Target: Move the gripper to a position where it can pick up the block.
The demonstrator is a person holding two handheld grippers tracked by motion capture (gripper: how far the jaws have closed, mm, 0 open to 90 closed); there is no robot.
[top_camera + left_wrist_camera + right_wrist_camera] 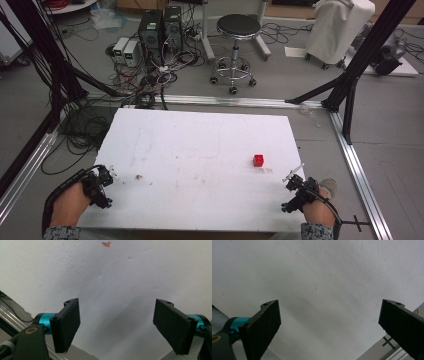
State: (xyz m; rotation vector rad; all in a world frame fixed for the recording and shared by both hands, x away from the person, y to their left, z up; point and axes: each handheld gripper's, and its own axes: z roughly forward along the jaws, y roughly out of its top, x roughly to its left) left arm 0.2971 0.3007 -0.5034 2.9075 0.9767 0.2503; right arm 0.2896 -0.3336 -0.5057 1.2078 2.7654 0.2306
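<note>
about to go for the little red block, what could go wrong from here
1. The red block is small and sits alone on the smooth white board; a jaw closing off-centre could likely nudge it away.
2. It lies nearer the right gripper, whose jaws stand wide open over bare board, so the block isn't lined up between them yet.
3. The left gripper would need a long reach.

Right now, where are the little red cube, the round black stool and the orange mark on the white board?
red cube (258, 160), high view, its top face.
black stool (238, 24), high view, middle of its seat.
orange mark (106, 244), left gripper view, its centre.
</note>
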